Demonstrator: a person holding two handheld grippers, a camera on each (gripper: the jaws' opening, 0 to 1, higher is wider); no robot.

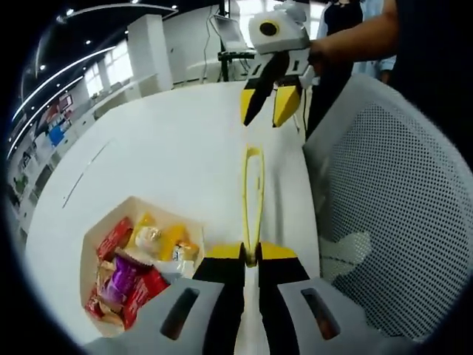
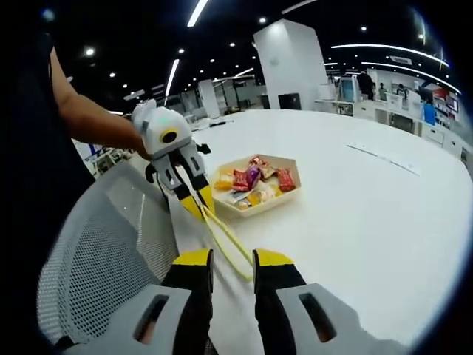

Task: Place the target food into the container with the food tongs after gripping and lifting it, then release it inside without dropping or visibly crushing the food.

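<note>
Clamping the yellow tongs (image 1: 253, 194) near the table edge (image 1: 309, 194), left gripper (image 1: 250, 257) fingers pinch; right gripper (image 2: 232, 260) fingers part, free.

No legible text, brand, number or sign anywhere. Print on snack wrappers (image 1: 129, 277) in tray (image 2: 255, 208) too small and blurred to read in either view.
</note>
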